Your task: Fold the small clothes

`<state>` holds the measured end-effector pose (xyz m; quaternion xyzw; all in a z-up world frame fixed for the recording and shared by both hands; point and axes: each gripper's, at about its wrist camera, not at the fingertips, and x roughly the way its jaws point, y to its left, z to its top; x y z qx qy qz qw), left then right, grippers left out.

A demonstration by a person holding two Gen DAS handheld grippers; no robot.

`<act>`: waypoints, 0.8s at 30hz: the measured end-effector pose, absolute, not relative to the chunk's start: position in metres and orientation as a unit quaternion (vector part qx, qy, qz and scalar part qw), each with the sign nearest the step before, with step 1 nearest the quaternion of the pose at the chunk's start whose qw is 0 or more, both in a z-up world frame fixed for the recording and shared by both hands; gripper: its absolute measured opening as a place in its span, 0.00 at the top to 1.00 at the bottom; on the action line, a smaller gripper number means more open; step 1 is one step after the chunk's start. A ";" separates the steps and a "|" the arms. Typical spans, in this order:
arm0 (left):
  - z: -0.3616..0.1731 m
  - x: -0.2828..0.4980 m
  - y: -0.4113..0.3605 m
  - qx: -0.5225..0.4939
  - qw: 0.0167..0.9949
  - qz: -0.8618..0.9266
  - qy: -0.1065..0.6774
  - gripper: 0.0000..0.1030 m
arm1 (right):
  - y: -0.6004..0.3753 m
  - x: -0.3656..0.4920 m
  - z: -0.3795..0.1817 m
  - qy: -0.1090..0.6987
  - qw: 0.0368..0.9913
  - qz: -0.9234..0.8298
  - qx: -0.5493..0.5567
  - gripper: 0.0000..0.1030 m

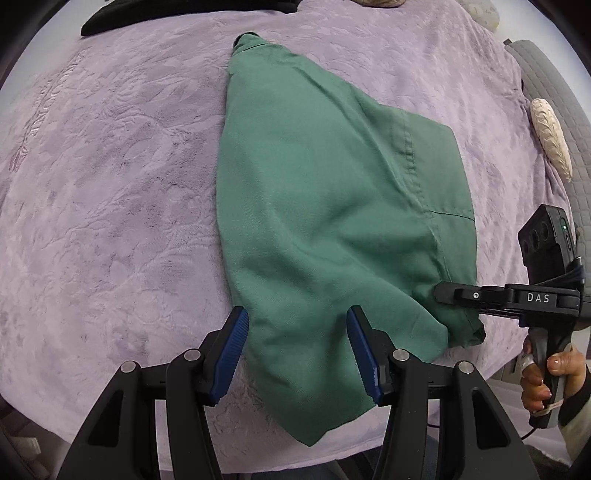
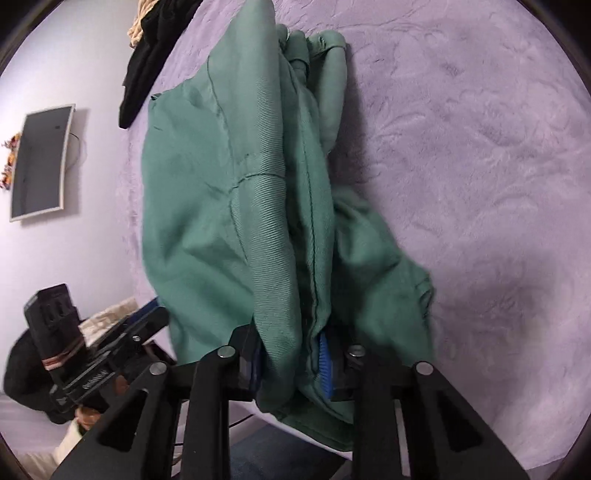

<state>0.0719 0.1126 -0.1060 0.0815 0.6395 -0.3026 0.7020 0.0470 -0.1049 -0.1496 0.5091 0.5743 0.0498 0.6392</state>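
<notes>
Only from right wrist: wall-mounted screen [image 2: 38, 162].

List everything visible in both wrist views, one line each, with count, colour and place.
green garment: one, green, partly folded on the middle of the bedspread
bedspread: one, lilac, embossed, covering the whole surface
black clothing: one piece, black, at the far edge of the bedspread
cream cushion: one, cream, beyond the right edge of the bedspread
wall screen: one, dark with white frame, on the wall at left
left claw: one, black with blue pads, open astride the garment's near hem
right claw: one, black with blue pads, closed on a bunched fold of the garment
hand: one, gripping the right claw's handle
</notes>
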 end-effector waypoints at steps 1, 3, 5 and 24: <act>-0.106 0.068 0.113 0.085 0.700 -0.311 0.638 0.45 | -0.101 0.045 -0.145 0.573 0.641 0.055 0.507 0.75; -0.110 0.062 0.113 0.103 0.699 -0.312 0.635 0.45 | -0.094 0.038 -0.139 0.581 0.647 0.051 0.492 0.76; -0.120 0.055 0.112 0.136 0.699 -0.308 0.631 0.43 | -0.095 0.035 -0.141 0.602 0.662 0.017 0.446 0.76; -0.115 0.044 0.145 0.155 0.705 -0.280 0.633 0.23 | -0.134 0.026 -0.088 0.608 0.708 -0.114 0.341 0.54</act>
